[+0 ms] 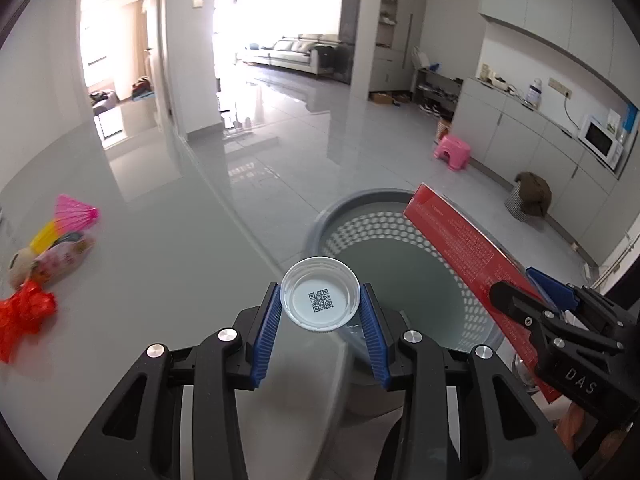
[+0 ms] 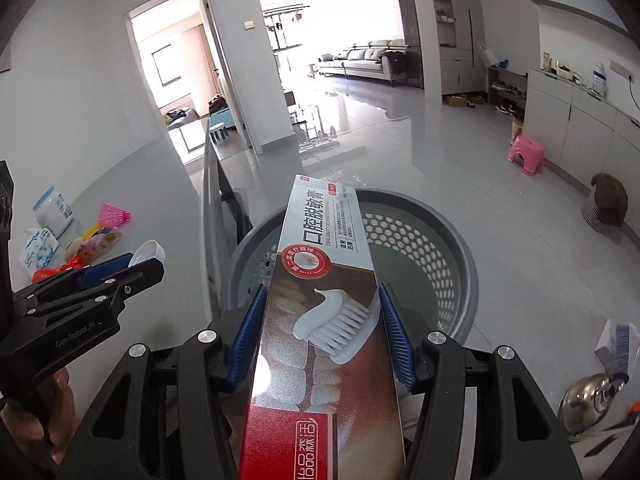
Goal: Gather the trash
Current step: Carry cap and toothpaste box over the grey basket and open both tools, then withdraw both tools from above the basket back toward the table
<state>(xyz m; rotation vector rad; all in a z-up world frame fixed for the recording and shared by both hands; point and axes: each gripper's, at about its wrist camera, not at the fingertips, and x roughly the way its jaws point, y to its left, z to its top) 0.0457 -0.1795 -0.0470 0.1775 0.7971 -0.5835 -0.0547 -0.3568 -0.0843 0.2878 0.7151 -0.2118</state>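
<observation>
The left gripper (image 1: 320, 304) is clamping a clear plastic cup (image 1: 320, 300), QR-coded bottom showing; the right gripper (image 2: 320, 320) is squeezing a toothpaste box (image 2: 324, 280), both over the perforated grey bin (image 2: 460, 264). The box's near end is running out of frame.

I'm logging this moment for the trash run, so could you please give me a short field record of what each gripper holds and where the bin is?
left gripper: shut on cap, at table edge
right gripper: shut on toothpaste box, lengthwise between fingers
bin: grey, perforated, on floor, below both items
bin contents: none visible
left on table: wrappers, shuttlecock
</observation>
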